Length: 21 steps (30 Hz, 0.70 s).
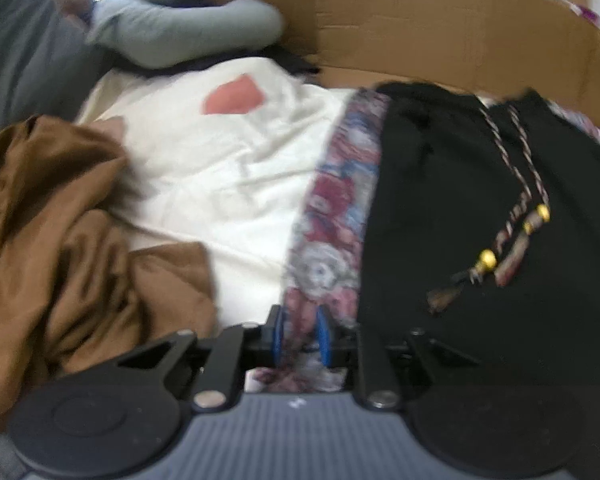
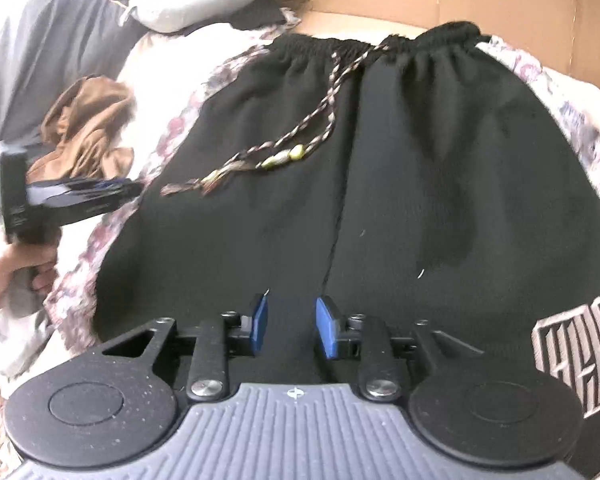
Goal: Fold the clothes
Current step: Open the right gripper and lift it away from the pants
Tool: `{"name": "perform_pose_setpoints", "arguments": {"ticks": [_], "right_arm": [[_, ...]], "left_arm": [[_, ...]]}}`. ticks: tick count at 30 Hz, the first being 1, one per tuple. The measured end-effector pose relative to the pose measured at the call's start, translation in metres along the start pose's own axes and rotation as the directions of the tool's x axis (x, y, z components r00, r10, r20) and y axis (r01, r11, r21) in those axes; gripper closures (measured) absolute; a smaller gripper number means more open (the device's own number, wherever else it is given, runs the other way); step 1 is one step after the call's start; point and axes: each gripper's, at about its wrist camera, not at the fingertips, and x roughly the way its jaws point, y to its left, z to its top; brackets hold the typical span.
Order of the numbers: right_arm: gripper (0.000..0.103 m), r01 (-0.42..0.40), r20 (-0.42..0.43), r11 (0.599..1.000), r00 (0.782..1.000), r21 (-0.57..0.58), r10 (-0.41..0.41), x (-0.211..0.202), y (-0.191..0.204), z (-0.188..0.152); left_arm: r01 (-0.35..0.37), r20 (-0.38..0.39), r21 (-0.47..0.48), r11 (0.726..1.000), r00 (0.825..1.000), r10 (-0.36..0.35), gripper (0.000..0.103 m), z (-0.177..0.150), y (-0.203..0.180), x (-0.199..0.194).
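While black drawstring fabric shorts point(image 2: 380, 168) lie flat on cream bedding point(image 1: 228, 168), left gripper point(image 1: 300, 334) pinches floral patterned side stripe point(image 1: 332, 216); right gripper point(image 2: 292, 328) jaws apart, empty, above shorts.

Soft daylight, motion blur, fisheye-warped edges, upper-left glare

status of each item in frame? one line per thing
black shorts: laid flat, waistband away, not folded
drawstring: loose, tasselled ends lying on the front
floral side panel: pinched in left claw
right claw: open over the shorts, empty
brown garment: crumpled
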Motion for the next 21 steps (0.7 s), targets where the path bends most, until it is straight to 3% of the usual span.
{"name": "perform_pose_setpoints", "arguments": {"ticks": [8, 15, 21], "right_arm": [[0.067, 0.066, 0.092, 0.986, 0.992, 0.153, -0.081, -0.034, -0.054, 0.021], [0.067, 0.169, 0.15, 0.959, 0.967, 0.227, -0.206, -0.054, -0.119, 0.011], [0.067, 0.22, 0.142, 0.943, 0.955, 0.25, -0.26, -0.066, -0.152, -0.009]], "left_arm": [[-0.001, 0.003, -0.116, 0.993, 1.0, 0.001, 0.084, 0.033, 0.022, -0.006], [-0.02, -0.027, -0.205, 0.979, 1.0, 0.015, 0.084, 0.022, 0.016, 0.016], [-0.036, -0.069, -0.191, 0.981, 0.997, 0.023, 0.084, 0.013, 0.002, 0.028]]}}
